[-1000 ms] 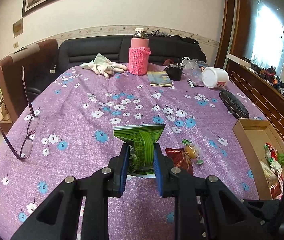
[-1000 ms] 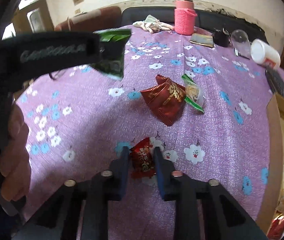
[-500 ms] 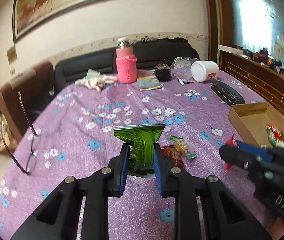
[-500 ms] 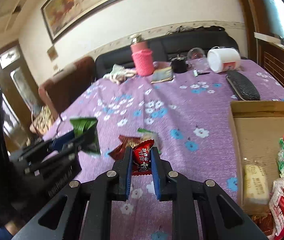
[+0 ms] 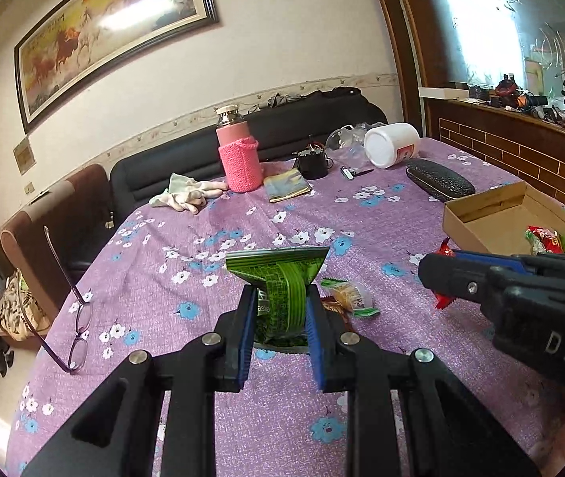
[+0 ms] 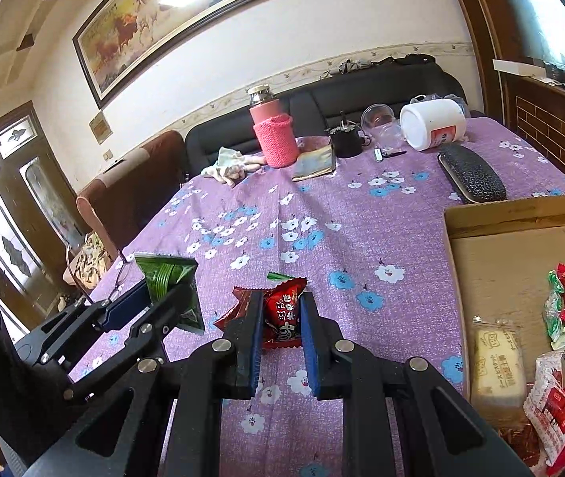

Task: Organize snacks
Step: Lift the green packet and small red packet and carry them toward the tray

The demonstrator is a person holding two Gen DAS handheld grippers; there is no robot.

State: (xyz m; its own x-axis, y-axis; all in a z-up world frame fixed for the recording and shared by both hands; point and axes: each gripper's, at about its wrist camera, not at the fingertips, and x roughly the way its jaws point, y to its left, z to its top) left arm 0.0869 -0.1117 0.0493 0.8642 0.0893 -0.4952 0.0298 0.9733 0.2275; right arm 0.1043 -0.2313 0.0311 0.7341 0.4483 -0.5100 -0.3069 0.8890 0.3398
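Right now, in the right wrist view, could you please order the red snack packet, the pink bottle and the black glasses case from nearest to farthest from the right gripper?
1. Red snack packet: clamped in the right gripper.
2. Black glasses case: right side, beyond the cardboard box.
3. Pink bottle: far end of the table, near the sofa.

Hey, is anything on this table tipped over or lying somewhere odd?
Yes. The white tub lies on its side at the table's far end, by the black case. The eyeglasses rest near the table's left edge, one temple arm sticking up.
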